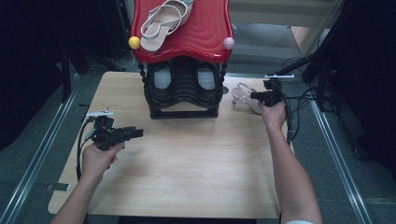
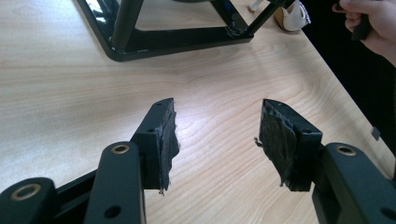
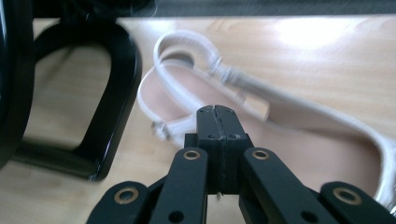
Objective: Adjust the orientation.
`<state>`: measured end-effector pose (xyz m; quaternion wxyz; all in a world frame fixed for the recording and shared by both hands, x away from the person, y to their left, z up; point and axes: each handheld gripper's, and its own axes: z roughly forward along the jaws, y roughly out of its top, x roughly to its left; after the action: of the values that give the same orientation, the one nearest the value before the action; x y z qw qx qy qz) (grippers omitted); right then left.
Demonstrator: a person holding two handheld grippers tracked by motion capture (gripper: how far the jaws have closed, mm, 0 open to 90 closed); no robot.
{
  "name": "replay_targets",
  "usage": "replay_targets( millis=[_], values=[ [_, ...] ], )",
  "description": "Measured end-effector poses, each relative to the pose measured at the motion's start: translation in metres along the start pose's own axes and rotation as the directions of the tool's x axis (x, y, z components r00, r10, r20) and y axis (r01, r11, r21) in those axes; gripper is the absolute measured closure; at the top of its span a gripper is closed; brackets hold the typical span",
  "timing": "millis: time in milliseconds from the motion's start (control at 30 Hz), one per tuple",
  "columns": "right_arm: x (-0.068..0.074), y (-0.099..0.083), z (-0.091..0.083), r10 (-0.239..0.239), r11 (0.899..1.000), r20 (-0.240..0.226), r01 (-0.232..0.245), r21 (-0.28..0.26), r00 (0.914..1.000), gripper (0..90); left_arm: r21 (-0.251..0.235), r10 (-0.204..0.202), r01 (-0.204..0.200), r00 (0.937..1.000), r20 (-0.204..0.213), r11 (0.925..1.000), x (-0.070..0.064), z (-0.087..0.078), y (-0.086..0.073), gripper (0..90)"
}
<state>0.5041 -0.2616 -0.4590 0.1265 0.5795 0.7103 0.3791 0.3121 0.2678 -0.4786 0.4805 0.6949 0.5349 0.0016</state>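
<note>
Black right gripper (image 3: 217, 109), jaws together, overlaps a white strappy sandal (image 3: 261, 116).

The high view looks forward and down from above the person's side onto the pale wooden worktop (image 1: 187, 163), taking it in whole from some way off. The left gripper view rides low on the left claw (image 2: 217, 140), facing across the boards toward the black tiered shoe rack (image 2: 140, 37) ahead of it. The right gripper view sits very near the white strappy sandal (image 3: 280, 121) just beyond the right claw (image 3: 217, 111). All three views share that rack's base.
</note>
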Motion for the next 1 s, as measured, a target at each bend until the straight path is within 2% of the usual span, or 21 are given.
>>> replay_targets(
  millis=[67,100,133,200,267,333,467,567,733,1000],
  values=[
    [-0.003,0.004,0.001,0.021,0.999,0.008,-0.021,-0.025,0.9998,90.0,0.008,0.0,0.0,1.0,-0.001,1.0,0.0,0.0,-0.003,46.2],
    [-0.004,0.007,0.003,0.035,0.999,0.008,-0.035,-0.009,0.9994,90.0,0.017,0.009,-0.009,0.9999,-0.006,0.9998,-0.001,-0.001,-0.004,46.3],
    [-0.004,0.009,0.004,0.028,1.0,0.027,-0.028,0.005,0.9992,90.0,0.022,0.016,-0.016,0.9998,-0.013,0.9996,-0.002,-0.001,-0.005,46.3],
    [-0.003,0.012,0.007,0.023,1.0,0.035,-0.022,-0.013,0.9991,90.0,0.024,0.023,-0.023,0.9996,-0.013,0.9995,-0.002,-0.002,-0.007,46.4],
    [-0.003,0.014,0.01,0.04,0.999,0.029,-0.039,-0.037,0.9988,90.0,0.024,0.023,-0.023,0.9996,-0.015,0.9994,-0.002,-0.003,-0.008,46.4],
    [-0.003,0.015,0.018,0.067,0.998,0.028,-0.066,-0.009,0.9974,90.0,0.026,0.023,-0.023,0.9996,-0.018,0.9994,-0.001,-0.005,-0.009,46.4],
    [0.001,0.013,0.026,0.044,0.999,0.048,-0.045,0.019,0.9978,90.0,0.021,0.019,-0.018,0.9996,-0.022,0.9996,0.0,-0.007,-0.009,46.5],
    [0.0,0.011,0.027,0.031,0.998,0.032,-0.033,0.058,0.999,90.0,0.023,0.017,-0.016,0.9996,-0.024,0.9996,0.001,-0.006,-0.009,46.5],
    [0.002,0.005,0.028,0.007,0.996,0.024,-0.009,0.09,0.9997,90.0,0.036,0.031,-0.03,0.9991,-0.027,0.9989,-0.001,-0.003,-0.009,46.4],
    [0.002,-0.007,0.022,-0.004,0.995,0.014,0.002,0.096,0.9999,90.0,0.042,0.041,-0.04,0.9989,-0.022,0.9983,-0.004,-0.001,-0.008,46.4]
  ],
)
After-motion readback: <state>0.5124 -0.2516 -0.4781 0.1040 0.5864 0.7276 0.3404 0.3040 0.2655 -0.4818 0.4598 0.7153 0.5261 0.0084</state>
